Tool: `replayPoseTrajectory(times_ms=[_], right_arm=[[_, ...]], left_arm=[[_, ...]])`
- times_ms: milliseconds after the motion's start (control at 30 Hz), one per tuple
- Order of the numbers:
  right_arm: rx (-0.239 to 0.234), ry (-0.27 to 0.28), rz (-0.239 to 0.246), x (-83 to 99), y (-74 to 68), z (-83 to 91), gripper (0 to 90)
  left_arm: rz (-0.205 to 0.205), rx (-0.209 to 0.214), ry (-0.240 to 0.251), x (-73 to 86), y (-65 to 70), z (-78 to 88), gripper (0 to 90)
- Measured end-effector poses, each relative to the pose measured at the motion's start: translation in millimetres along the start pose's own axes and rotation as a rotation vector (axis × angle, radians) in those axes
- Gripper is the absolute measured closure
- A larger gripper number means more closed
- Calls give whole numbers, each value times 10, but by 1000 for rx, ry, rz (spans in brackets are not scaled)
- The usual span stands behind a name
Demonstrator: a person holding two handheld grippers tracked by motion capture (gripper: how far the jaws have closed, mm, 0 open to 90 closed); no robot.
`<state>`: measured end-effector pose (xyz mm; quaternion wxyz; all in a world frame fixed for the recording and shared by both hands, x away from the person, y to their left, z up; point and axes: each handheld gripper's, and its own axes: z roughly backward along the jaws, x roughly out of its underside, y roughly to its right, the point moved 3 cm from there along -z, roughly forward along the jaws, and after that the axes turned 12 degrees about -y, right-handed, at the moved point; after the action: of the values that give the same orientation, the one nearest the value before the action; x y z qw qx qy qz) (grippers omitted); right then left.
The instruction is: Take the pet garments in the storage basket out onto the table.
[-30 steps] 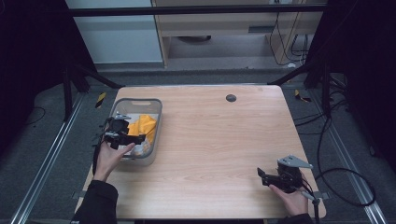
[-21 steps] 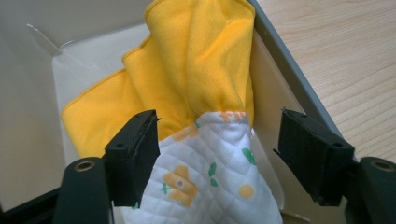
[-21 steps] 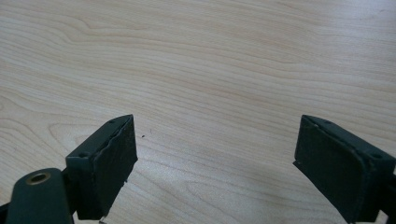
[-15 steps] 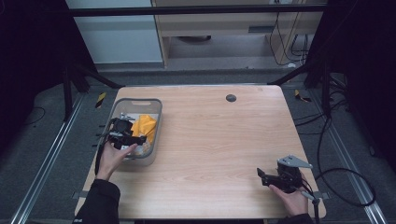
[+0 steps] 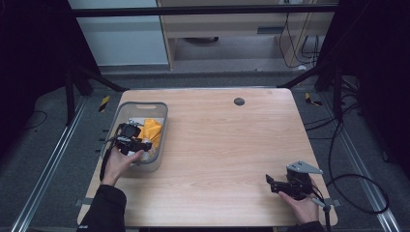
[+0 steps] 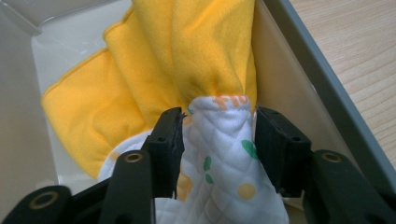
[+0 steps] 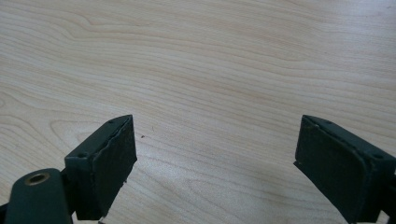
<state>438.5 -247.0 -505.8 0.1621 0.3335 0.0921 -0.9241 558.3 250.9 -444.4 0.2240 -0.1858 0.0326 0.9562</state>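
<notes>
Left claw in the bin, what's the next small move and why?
Probably close the left claw fully, then lift. Its jaws flank a bunched fold of the white patterned cloth against the yellow cloth in the grey bin. The right claw rests open over bare table.

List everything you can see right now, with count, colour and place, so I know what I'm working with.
Table: one, light wood, centre of the high view.
Bin: one, grey, on the table's left side.
Yellow cloth: one, yellow, inside the bin.
Quilted cloth: one, white with green, yellow and orange print, in the bin on the yellow cloth, between the left gripper's jaws.
Round cap: one, dark, set in the table near its far edge.
Left gripper: one, black, held over the bin, jaws on either side of the quilted cloth.
Right gripper: one, black, at the table's near right corner, jaws wide open over bare wood.
</notes>
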Motion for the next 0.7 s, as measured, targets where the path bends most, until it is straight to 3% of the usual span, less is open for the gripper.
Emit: replayPoseTrajectory(times_ms=[700], right_arm=[[-2,-12,9,4,-13,-14,120]], left_arm=[[27,35,-28,4,-24,-40,791]])
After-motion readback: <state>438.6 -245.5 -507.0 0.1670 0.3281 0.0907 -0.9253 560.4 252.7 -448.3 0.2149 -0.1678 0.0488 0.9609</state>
